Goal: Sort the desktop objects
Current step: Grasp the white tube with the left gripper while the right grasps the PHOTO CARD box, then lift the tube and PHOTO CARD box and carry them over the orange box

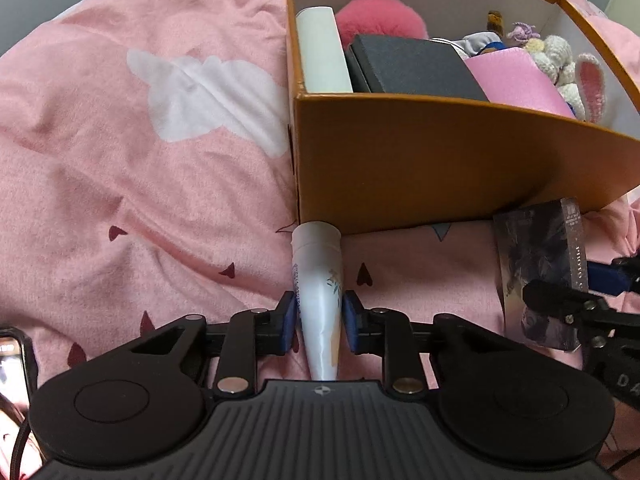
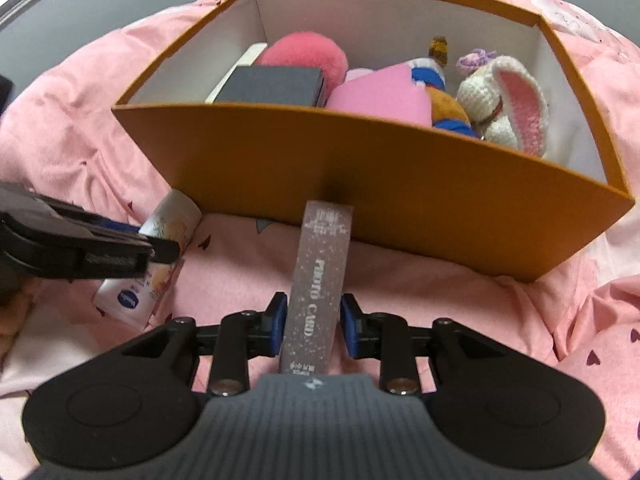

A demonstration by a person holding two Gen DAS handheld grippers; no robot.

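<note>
left jaws clamped on white tube (image 1: 320, 312); right-view only: right jaws gripping photo card box (image 2: 316, 288)

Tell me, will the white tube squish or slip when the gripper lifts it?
The white tube looks soft, so it may dent where the left gripper pinches it. Its skin seems smooth and it narrows toward its flat end, so it could slide. It probably weighs little.
</note>
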